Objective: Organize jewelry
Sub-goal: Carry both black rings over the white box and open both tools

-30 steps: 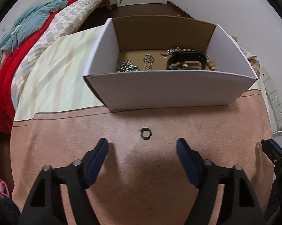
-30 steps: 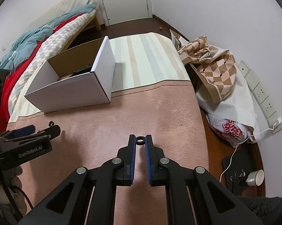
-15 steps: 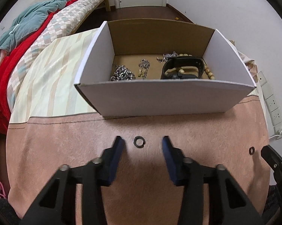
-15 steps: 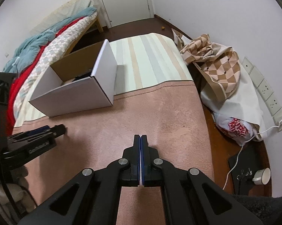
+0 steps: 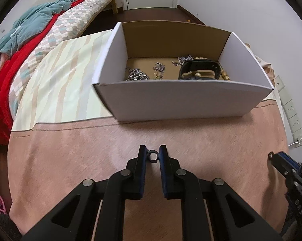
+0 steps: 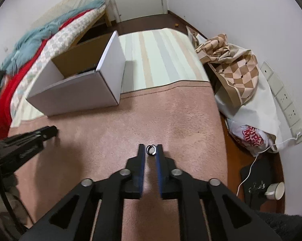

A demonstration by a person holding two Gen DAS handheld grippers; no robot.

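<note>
Out ahead of both tongs, the pink blanket point(image 5: 70, 160) covers the bed, with the striped sheet point(image 5: 56, 84) lying beyond it. Past the left gripper point(image 5: 152, 152) sits the white cardboard box point(image 5: 181, 102), open-topped, and inside it there's a black wristband point(image 5: 201, 68), silver chains point(image 5: 137, 76) and a few wooden beads point(image 5: 224, 76). Down at the left tongs, the jaws are narrow and closing, a small dark ring point(image 5: 153, 155) right between the blue pads; contact looks made on both sides, though it's fine. Over to the right gripper point(image 6: 150, 150): its jaws are narrow but opening, a second ring point(image 6: 151, 150) sitting between the tips at the pads' edges. Whether it's still pinched, I cannot tell. To its right, a checkered cloth point(image 6: 231, 68) is heaped against the wall.
</note>
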